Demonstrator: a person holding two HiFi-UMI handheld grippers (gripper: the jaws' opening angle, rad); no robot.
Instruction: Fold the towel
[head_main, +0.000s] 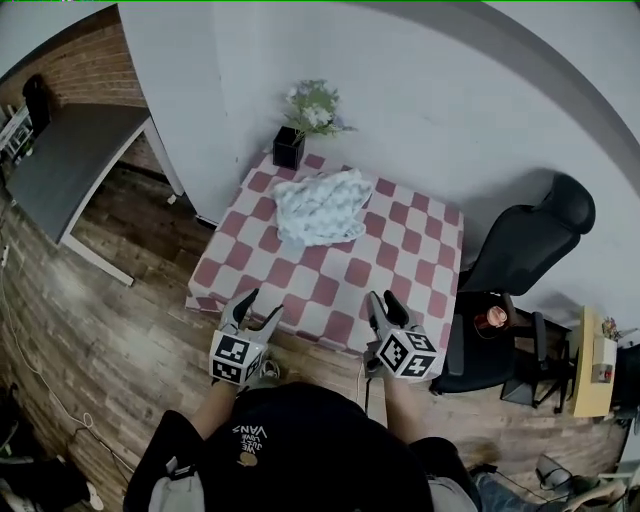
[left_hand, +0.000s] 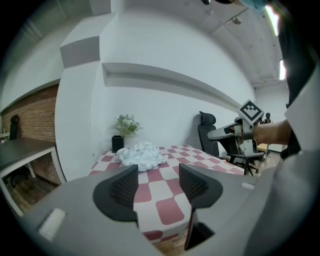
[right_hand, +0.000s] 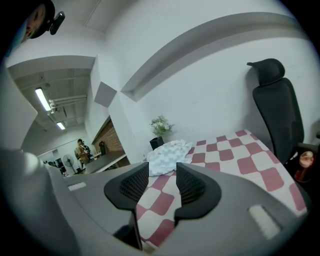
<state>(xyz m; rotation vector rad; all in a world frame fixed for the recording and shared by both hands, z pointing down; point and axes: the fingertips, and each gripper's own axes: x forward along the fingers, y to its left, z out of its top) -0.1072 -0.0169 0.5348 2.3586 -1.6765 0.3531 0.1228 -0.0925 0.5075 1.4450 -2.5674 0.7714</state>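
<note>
A crumpled white towel with a pale check lies at the far left part of the red-and-white checked table. It shows ahead in the left gripper view and in the right gripper view. My left gripper hangs at the table's near edge, jaws open and empty. My right gripper is beside it at the same edge, also open with nothing between its fingers. Both point toward the towel, well short of it. The right gripper also shows in the left gripper view.
A potted plant in a black pot stands at the table's far corner by the white wall. A black office chair sits right of the table. A grey desk stands at the far left. Wood floor surrounds the table.
</note>
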